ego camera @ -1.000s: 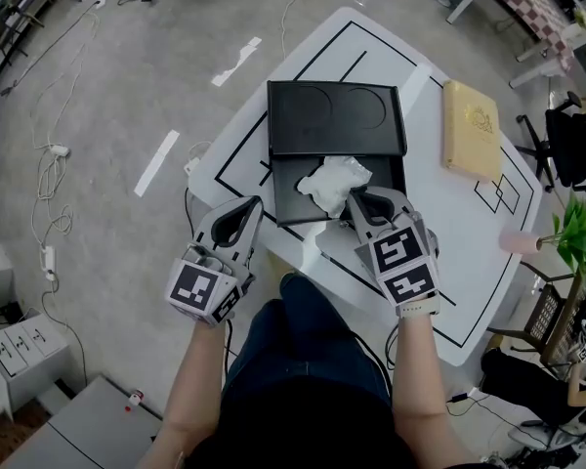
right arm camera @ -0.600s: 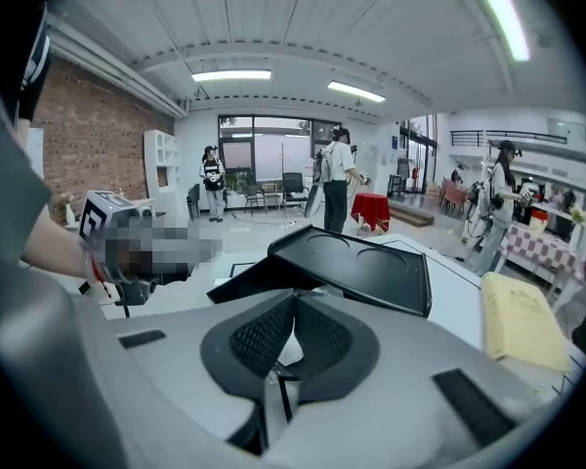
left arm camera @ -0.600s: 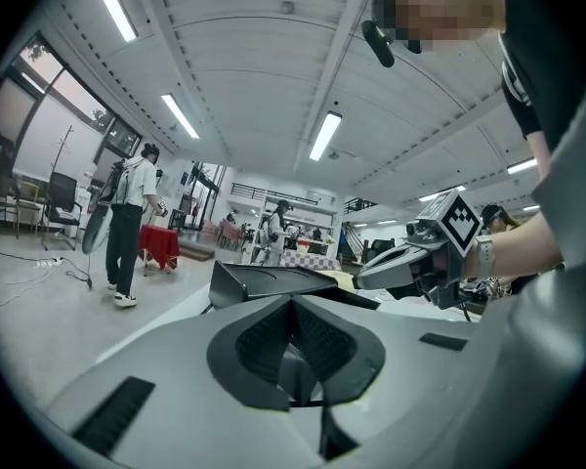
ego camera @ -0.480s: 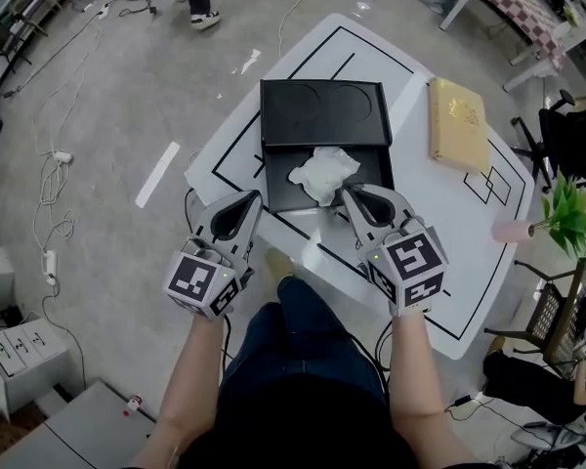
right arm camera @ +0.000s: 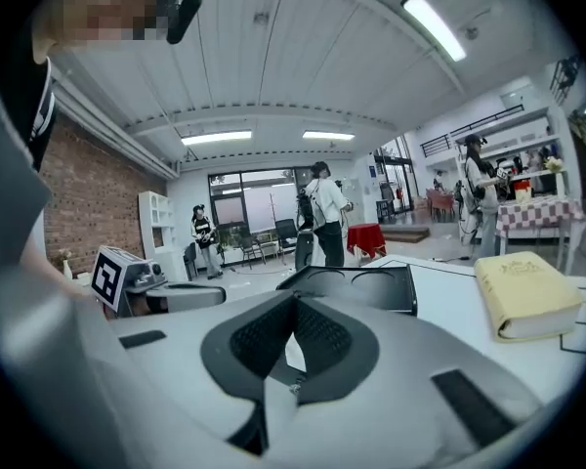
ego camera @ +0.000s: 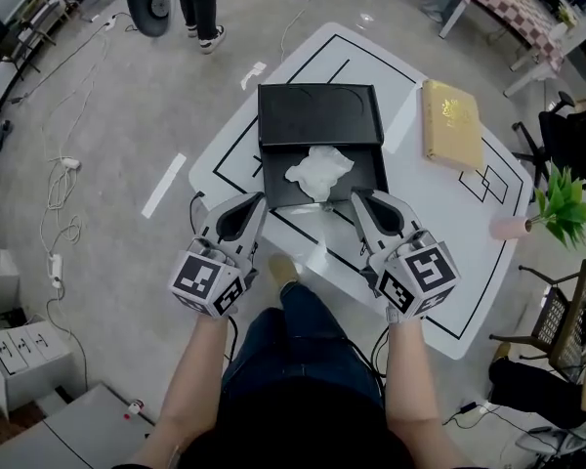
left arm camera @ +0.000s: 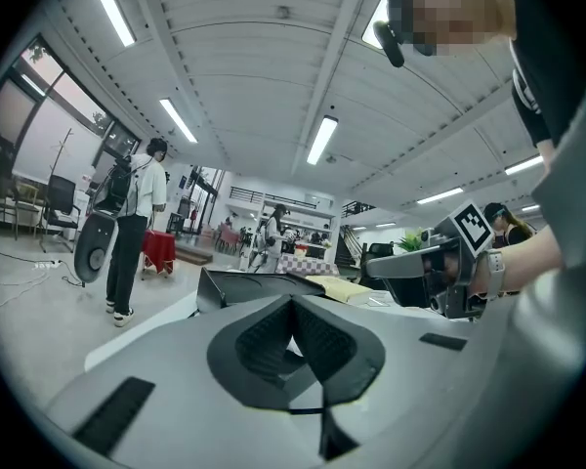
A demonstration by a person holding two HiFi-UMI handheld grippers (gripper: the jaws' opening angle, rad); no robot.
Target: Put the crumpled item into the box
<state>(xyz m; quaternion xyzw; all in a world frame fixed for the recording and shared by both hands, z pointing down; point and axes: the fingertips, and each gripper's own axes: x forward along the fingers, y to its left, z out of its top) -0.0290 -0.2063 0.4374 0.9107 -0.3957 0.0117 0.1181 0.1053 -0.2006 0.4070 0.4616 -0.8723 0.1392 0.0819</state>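
Left gripper: the left gripper [ego camera: 256, 203] hovers at the near edge of the table [ego camera: 447, 262], short of the box. Its jaws are pressed together and nothing sits between them.

Box: the black box [ego camera: 276, 186] lies open in the middle of the table. Its lid [ego camera: 317, 115] is folded back on the far side, and two round hollows show in it.

Crumpled item: the white crumpled wad [ego camera: 319, 171] lies inside the box tray, towards the lid side. Neither gripper touches it. That is where the task wants it!

Right gripper: the right gripper [ego camera: 357, 197] is level with its partner, just in front of the box's near right corner. Its jaws are closed tight and empty; its own view shows only the box lid and the book beyond the tips.

Book: a tan book [ego camera: 450, 123] lies flat to the right of the box, apart from it, and plays no part here.

Plant: a small green plant [ego camera: 564, 213] stands past the table's right edge, well clear.

Progress: the wad looks to be fully in the tray, so the main job reads as done.

Left to do: little, by my reckoning. Maybe the lid gets closed, though the task doesn't ask for it.
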